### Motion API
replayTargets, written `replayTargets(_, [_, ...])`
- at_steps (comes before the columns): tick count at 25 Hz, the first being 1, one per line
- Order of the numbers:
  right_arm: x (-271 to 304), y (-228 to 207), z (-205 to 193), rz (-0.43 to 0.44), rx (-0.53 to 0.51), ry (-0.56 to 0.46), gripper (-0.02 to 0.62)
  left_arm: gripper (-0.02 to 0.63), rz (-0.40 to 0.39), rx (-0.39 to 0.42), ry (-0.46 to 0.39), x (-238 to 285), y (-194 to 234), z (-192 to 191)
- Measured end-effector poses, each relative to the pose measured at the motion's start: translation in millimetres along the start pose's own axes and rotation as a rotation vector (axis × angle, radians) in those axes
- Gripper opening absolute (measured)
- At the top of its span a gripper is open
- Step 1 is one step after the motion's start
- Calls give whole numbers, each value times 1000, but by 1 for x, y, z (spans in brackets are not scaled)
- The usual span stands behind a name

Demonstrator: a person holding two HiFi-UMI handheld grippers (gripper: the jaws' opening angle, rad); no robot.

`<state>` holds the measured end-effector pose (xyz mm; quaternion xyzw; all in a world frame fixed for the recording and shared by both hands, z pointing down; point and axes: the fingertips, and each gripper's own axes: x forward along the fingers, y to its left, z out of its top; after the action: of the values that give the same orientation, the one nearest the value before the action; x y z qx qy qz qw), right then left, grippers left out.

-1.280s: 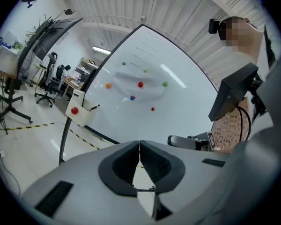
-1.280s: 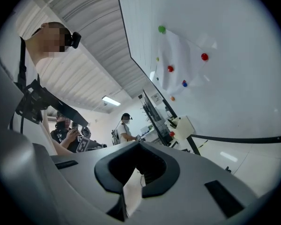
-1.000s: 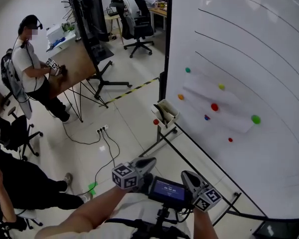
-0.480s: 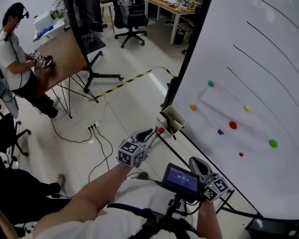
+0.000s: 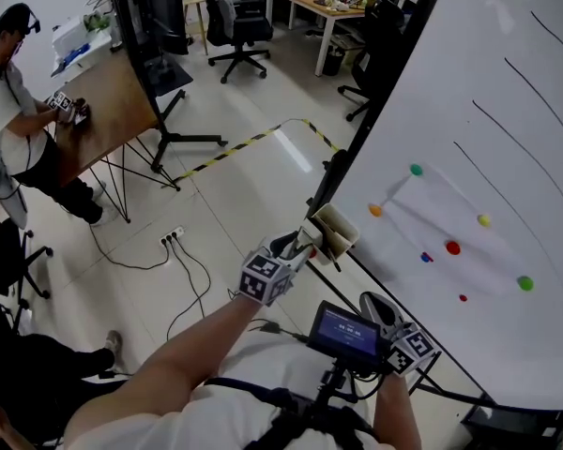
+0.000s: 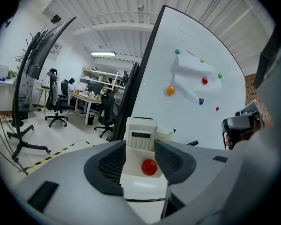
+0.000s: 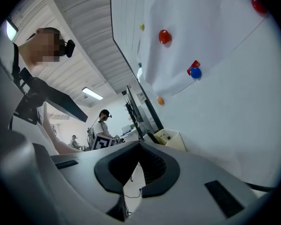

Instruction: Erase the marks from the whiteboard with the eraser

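Left claw (image 5: 296,244) of mine, jaws just opened wide, gripping nothing, cream holder tray (image 5: 342,225) at whiteboard (image 5: 544,345) edge between them, red magnet (image 6: 149,167) on tray front, white dark-labelled block (image 6: 140,134) upright inside, whether it is the eraser I cannot tell, right claw (image 7: 139,146) closed, empty.

The whiteboard (image 5: 507,111) runs off the head view at 12 and 3 o'clock, and the ends of its black lines (image 5: 507,61) go with it. The left hand-held gripper (image 5: 298,244) covers part of the white tray (image 5: 338,232) at the board's 8 o'clock corner, and what lies inside the tray cannot be made out. A small screen (image 5: 345,329) hides part of the right hand-held gripper (image 5: 372,304).
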<state>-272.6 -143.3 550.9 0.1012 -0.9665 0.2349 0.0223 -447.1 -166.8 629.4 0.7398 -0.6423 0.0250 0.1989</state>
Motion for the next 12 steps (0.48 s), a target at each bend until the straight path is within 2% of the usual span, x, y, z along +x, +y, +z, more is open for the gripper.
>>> replayTargets(3, [2, -3, -1, -6, 5, -2, 17, 244, 2, 19, 8, 6, 1, 4])
replayTargets(5, [0, -6, -2, -12, 17, -6, 17, 244, 2, 39, 2, 11, -1, 8])
replayTargets(12, [-18, -21, -1, -44, 116, -60, 17, 244, 1, 179, 7, 23, -21, 26])
